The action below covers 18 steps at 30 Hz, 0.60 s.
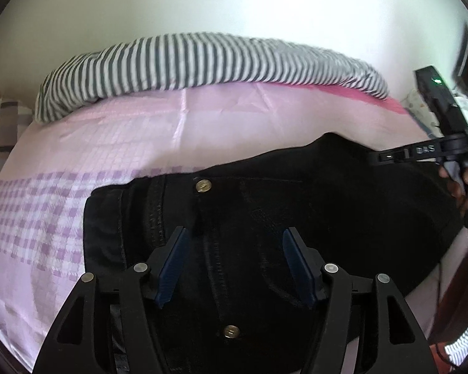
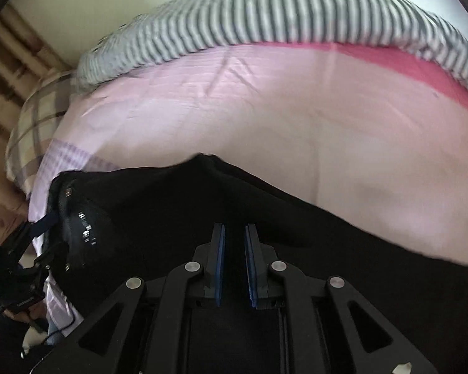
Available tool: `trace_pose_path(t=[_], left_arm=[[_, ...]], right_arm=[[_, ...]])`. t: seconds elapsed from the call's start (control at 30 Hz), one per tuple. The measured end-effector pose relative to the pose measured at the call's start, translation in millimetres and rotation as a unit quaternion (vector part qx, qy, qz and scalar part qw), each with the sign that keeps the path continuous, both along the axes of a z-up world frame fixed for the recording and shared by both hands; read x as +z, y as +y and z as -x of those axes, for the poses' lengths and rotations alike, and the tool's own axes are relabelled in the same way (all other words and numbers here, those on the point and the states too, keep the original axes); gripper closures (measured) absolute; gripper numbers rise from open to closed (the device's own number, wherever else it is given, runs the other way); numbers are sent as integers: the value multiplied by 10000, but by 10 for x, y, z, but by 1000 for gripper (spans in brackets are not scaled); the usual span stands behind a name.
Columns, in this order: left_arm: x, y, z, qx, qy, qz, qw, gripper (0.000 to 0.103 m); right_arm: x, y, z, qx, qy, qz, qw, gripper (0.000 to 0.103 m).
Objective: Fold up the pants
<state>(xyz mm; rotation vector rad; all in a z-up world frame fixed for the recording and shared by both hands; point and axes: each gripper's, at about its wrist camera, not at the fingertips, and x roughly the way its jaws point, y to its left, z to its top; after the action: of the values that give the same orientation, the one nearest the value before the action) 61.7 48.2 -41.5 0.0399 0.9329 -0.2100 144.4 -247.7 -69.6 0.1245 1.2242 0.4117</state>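
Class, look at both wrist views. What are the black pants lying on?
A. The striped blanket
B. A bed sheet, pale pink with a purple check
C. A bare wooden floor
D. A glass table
B: the black pants rest on the pink checked sheet; the striped blanket lies beyond, apart from them.

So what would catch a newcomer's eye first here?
The black pants spread across the near part of the pink bed sheet, brass button glinting at the waistband. Behind them, a grey-striped blanket lies bunched along the far edge of the bed.
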Motion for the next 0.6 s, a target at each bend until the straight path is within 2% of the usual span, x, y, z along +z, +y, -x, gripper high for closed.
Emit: trace_pose_path(t=[0.1,0.2,0.37,0.43,0.5,0.6], left_arm=[[-86,75,-63,154,100,-105,9998,40],[-116,127,-90,165,163,60,9997,40],[-156,37,-83,85,95,-310,9994,40],[-152,-43,-61,19,53,-575,9983,39],[-120,-81,-41,-34,54,-662,9978,39],[18,-86,15,-143,59,-221,9996,39]], right_arm=[[-93,3,-63,-178,-33,146,9997,92],[-116,3,-117,-321,-92,144,9993,92],[-133,43,-130,-456,-171,221,9986,91],[-118,3,-138,-546,-121,-17,9984,89],[-32,-123,-88,-737,-134,-455,9961,87],[199,-375,119,-968,-362,-860,9909,83]])
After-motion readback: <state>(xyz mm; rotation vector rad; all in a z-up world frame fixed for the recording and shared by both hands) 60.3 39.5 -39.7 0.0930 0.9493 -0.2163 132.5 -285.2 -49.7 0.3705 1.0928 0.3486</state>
